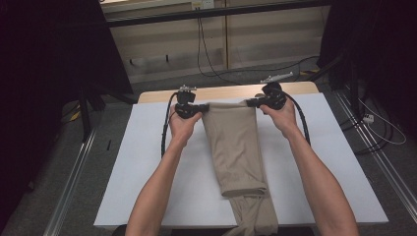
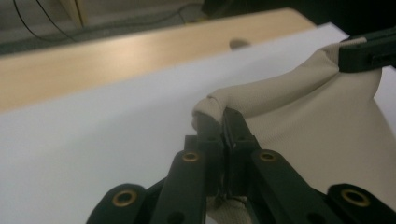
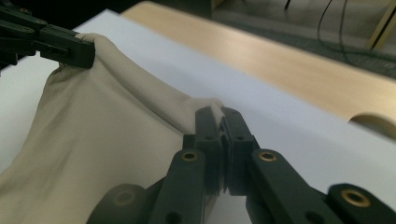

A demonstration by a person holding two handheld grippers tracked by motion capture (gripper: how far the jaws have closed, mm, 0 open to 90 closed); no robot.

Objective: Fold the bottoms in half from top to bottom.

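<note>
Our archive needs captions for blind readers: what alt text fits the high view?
Two hands hold a beige folded garment by its far corners, the left claw and right claw each shut on a corner. The garment lies along a white table, its near end hanging over the edge.

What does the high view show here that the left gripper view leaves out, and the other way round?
High view alone: the whole beige garment, its near end hanging over the table edge, and both forearms. Left gripper view alone: the left gripper with its jaws shut on a bunched corner of the cloth, seen close. Both: the cloth's far edge stretched between the left gripper and the right gripper, above the white tabletop.
</note>
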